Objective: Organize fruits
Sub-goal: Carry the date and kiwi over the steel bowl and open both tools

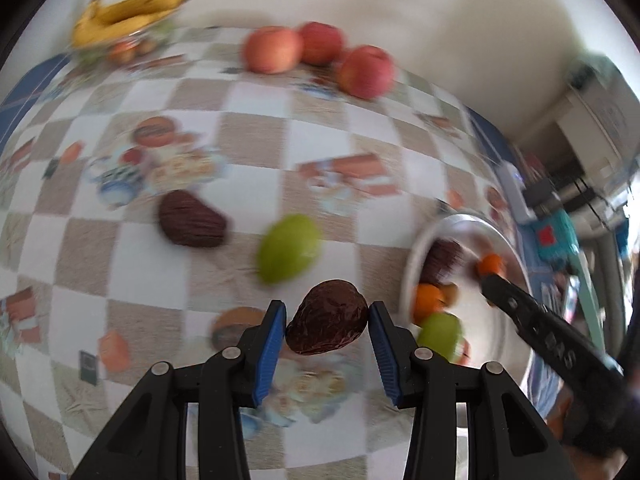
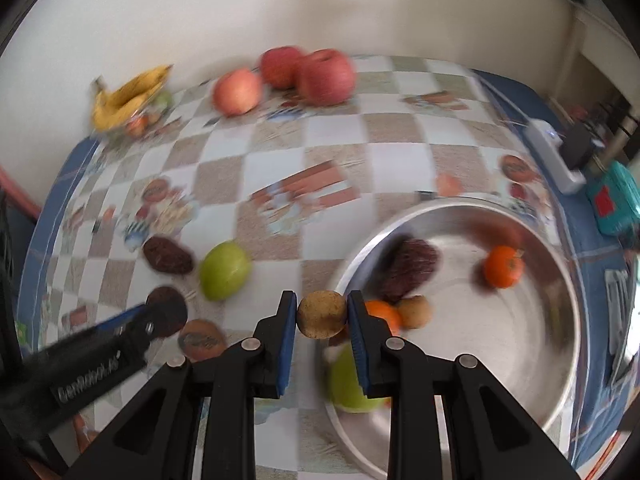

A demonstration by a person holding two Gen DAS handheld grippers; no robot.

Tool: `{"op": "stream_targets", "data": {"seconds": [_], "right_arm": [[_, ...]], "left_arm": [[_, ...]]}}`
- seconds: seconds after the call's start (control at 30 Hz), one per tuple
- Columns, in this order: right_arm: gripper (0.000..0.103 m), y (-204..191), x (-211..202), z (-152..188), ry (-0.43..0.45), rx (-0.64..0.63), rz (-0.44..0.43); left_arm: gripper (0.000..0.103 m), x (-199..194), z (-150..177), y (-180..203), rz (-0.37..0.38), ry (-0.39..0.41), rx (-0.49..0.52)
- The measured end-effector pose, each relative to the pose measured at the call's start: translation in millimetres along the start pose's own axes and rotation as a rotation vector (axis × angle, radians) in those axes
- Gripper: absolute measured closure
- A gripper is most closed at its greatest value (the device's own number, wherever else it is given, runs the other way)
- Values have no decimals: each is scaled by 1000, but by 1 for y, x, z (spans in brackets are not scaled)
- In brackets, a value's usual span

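Note:
My left gripper (image 1: 327, 320) is shut on a dark brown wrinkled fruit (image 1: 326, 324), held above the checkered tablecloth (image 1: 360, 152). My right gripper (image 2: 322, 316) is shut on a small round tan fruit (image 2: 322, 314) near the left rim of a metal bowl (image 2: 500, 340). Inside the bowl lie a dark fruit (image 2: 412, 268), a tangerine (image 2: 504, 266), an orange (image 2: 382, 314), a tan fruit (image 2: 416, 312) and a green fruit (image 2: 352, 384). On the cloth lie a second dark fruit (image 1: 192, 220) and a green fruit (image 1: 288, 248). In the right wrist view the left gripper (image 2: 160, 314) shows at lower left.
Three red apples (image 1: 272, 50) (image 1: 322, 42) (image 1: 366, 70) sit at the far edge by the wall. Bananas (image 1: 124, 16) rest over a small dish at the far left. A white power strip (image 2: 552, 156) and a teal object (image 2: 612, 204) lie beyond the bowl at the right.

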State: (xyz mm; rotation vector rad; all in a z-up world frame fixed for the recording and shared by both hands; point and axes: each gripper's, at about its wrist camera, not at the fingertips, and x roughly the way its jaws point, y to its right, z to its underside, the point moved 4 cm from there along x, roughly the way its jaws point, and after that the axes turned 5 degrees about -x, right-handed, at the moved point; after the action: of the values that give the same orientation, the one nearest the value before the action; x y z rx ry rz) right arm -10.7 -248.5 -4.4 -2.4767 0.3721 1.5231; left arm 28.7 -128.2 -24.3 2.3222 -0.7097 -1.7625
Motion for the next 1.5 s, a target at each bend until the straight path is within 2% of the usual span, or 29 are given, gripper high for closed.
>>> {"op": "stream_targets", "data": {"seconds": [0.1, 0.27, 0.4, 0.5, 0.53, 0.57, 0.7, 0.83, 0.97, 1.03, 1.1, 1.17, 1.2, 1.3, 1.43, 1.47, 1.5], "right_arm": [[76, 30, -4, 1, 4, 86, 57], [76, 65, -6, 8, -4, 195, 56], [76, 79, -14, 11, 17, 233, 60], [76, 90, -21, 13, 36, 265, 66], [76, 93, -21, 13, 37, 273, 70], [76, 96, -22, 15, 38, 281, 73], [76, 103, -19, 20, 20, 303, 77], [75, 104, -17, 22, 9, 307, 78], [70, 103, -17, 22, 7, 298, 84], [56, 103, -15, 22, 1, 297, 91], [45, 103, -13, 23, -7, 298, 91], [37, 103, -11, 23, -14, 297, 97], [35, 103, -10, 24, -18, 294, 102], [33, 101, -7, 24, -30, 279, 110], [32, 96, -3, 25, -44, 255, 116], [30, 95, -2, 25, -45, 249, 119], [20, 93, -1, 25, -45, 243, 123]], "left_arm": [[58, 2, 8, 27, 48, -4, 79], [58, -4, 19, 68, 150, 8, 201], [56, -6, 25, 87, 191, 19, 258], [54, -3, 28, 94, 218, -3, 269], [48, -3, 28, 95, 228, -14, 264], [46, -1, 28, 96, 226, -13, 263], [46, -1, 26, 90, 194, -5, 258], [45, 0, 20, 78, 174, -7, 207], [34, 1, 13, 60, 105, -5, 154], [30, 4, 11, 51, 68, -10, 129], [19, 6, 7, 41, 30, -11, 95], [3, 7, 5, 29, -14, -4, 57], [0, 6, 3, 23, -31, 3, 41], [0, 6, -1, 5, -108, 14, -6], [0, 11, 0, -27, -285, -8, -56], [0, 13, 1, -37, -319, -19, -82], [0, 13, 1, -45, -330, -25, -108]]}}
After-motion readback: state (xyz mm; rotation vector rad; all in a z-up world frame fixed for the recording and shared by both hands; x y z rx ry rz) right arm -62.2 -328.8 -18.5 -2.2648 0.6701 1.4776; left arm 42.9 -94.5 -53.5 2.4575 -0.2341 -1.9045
